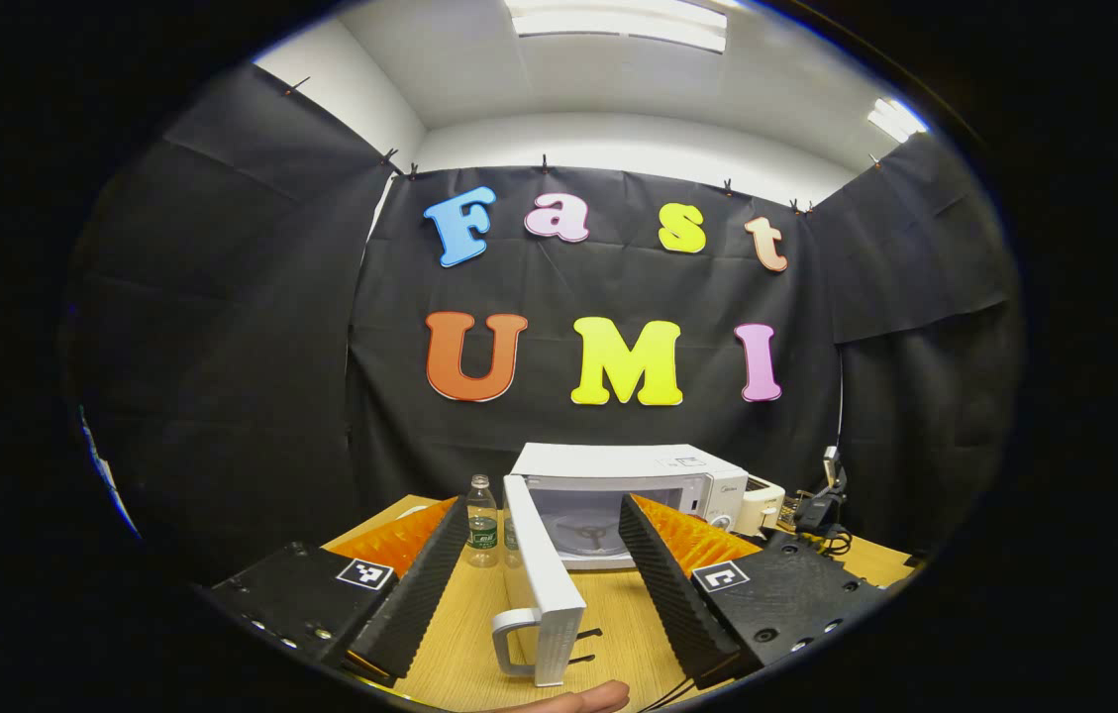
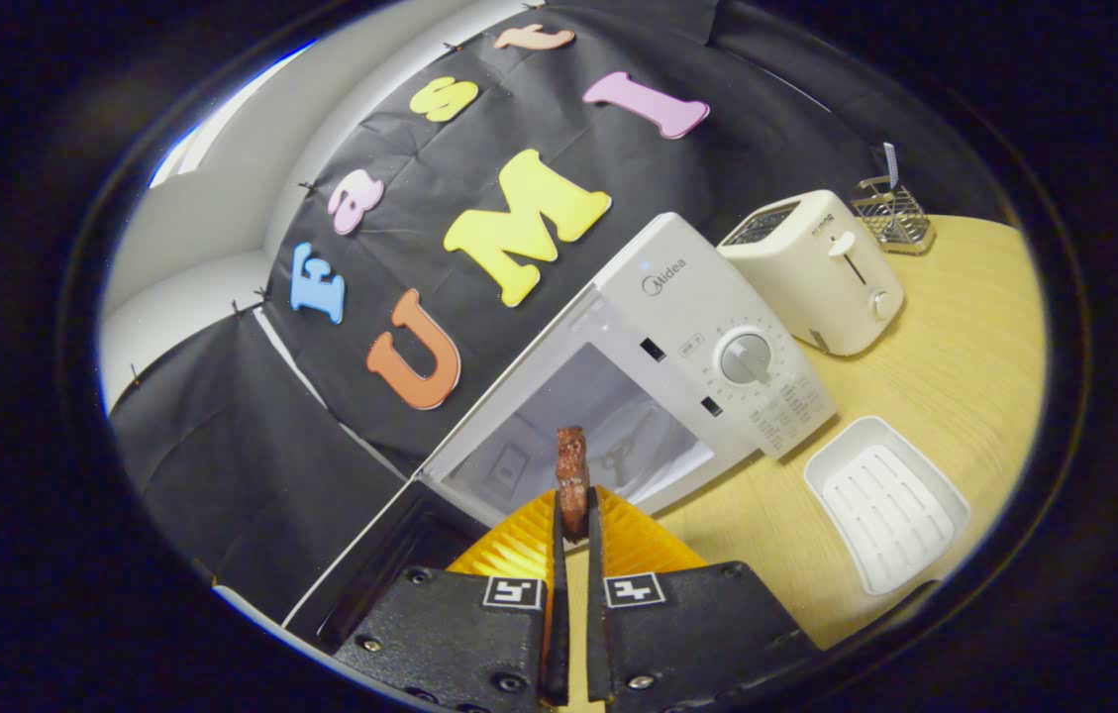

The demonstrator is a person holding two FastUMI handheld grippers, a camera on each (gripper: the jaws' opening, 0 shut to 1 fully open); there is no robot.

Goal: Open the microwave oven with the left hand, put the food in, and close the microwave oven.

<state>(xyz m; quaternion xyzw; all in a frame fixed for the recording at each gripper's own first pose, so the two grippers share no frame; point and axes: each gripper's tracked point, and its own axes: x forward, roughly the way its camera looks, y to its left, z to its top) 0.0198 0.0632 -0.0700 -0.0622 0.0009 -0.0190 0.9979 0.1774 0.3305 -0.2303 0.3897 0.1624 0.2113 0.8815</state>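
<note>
Two tongs are at work on a wooden table [image 2: 955, 327]. Left gripper [image 1: 544, 564] stands wide, its fingers either side of the microwave's door [image 1: 537, 569], which is swung out edge-on toward the camera; neither finger seems to touch it, though the angle makes this hard to judge. Beyond the door sits the microwave [image 1: 633, 485] with its cavity showing, and a water bottle [image 1: 482, 520] stands left of the door. Right gripper [image 2: 572, 515] is pinched narrow on a brown piece of food [image 2: 572, 475], held just before the open cavity. Right of it are a toaster [image 2: 816, 272] and a white tray [image 2: 885, 500].
</note>
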